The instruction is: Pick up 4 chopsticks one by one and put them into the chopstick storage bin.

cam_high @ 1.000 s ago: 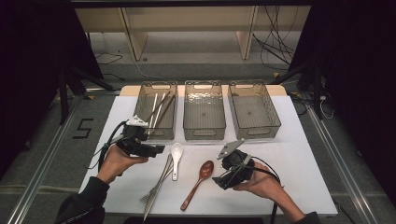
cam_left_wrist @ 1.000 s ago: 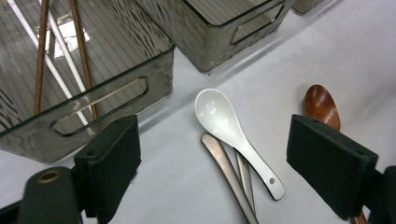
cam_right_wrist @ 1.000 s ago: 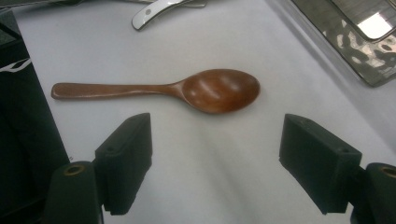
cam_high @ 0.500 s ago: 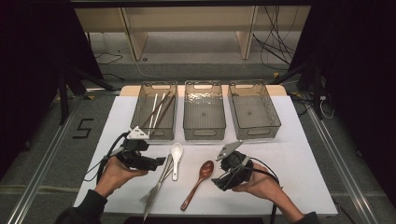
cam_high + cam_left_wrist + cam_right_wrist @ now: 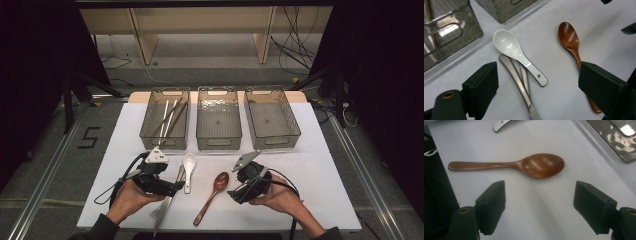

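A brown wooden spoon (image 5: pixel 212 194) lies on the white table, bowl toward the bins. My right gripper (image 5: pixel 233 195) hovers open just right of it, and the right gripper view has the wooden spoon (image 5: pixel 524 166) lying crosswise beyond the spread jaws. A white ceramic spoon (image 5: pixel 188 167) rests across two metal utensils (image 5: pixel 167 200). My left gripper (image 5: pixel 176 189) is open just above those utensils. In the left gripper view the white spoon (image 5: pixel 516 53) and metal handles (image 5: pixel 520 85) sit between the jaws, with the wooden spoon (image 5: pixel 571 45) by the right jaw.
Three clear bins stand in a row at the back. The left bin (image 5: pixel 165 141) holds chopsticks (image 5: pixel 170 117); the middle bin (image 5: pixel 219 141) and right bin (image 5: pixel 273 140) hold nothing visible. Dark floor surrounds the table on all sides.
My left gripper has moved toward the near edge, from beside the left bin down over the metal utensils. The right gripper has barely shifted.
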Motion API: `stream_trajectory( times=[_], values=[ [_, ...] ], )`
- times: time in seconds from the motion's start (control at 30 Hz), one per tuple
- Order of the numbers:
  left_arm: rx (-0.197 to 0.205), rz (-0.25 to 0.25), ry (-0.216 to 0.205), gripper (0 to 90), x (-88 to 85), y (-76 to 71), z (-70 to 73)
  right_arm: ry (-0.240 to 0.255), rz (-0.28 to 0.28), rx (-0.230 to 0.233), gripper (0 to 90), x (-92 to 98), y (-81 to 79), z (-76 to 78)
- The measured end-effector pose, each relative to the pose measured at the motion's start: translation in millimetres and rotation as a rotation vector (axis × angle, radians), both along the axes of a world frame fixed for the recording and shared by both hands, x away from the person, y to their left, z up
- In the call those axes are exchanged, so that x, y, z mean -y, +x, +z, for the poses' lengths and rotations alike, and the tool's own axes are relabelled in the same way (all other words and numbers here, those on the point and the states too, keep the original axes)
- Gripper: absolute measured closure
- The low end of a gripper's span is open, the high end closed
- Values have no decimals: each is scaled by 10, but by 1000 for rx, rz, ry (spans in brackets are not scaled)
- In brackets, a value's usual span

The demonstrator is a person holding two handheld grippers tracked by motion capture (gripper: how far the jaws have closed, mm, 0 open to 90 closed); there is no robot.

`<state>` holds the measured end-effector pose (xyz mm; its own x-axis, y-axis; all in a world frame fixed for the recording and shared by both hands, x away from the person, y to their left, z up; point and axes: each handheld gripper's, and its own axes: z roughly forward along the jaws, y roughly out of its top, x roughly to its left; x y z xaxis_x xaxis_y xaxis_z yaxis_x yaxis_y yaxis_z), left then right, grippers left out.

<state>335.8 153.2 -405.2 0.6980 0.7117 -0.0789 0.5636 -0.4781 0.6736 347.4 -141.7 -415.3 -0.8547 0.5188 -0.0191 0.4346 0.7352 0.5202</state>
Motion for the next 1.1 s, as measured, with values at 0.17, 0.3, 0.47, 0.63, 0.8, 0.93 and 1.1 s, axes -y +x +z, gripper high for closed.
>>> stream_trajectory(
  times=[0.17, 0.3, 0.47, 0.63, 0.8, 0.93, 1.1],
  values=[
    [-6, -21, 15, 156, 80, -51, -39, -2, -6, -1, 267, 8, -1, -3],
    [-15, -42, 27, 156, 160, -87, -71, 0, -12, -1, 267, 20, 2, 2],
    [-24, -65, 48, 155, 239, -109, -113, 6, -21, 4, 267, 55, 9, 15],
    [-31, -74, 52, 155, 283, -114, -133, 10, -32, 3, 267, 88, 10, 19],
    [-40, -83, 61, 155, 340, -103, -159, 16, -44, 6, 267, 142, 19, 25],
    [-47, -95, 67, 155, 401, -89, -181, 25, -57, 10, 267, 206, 18, 31],
    [-58, -116, 85, 155, 473, -73, -219, 37, -77, 4, 266, 279, 11, 43]
  ],
)
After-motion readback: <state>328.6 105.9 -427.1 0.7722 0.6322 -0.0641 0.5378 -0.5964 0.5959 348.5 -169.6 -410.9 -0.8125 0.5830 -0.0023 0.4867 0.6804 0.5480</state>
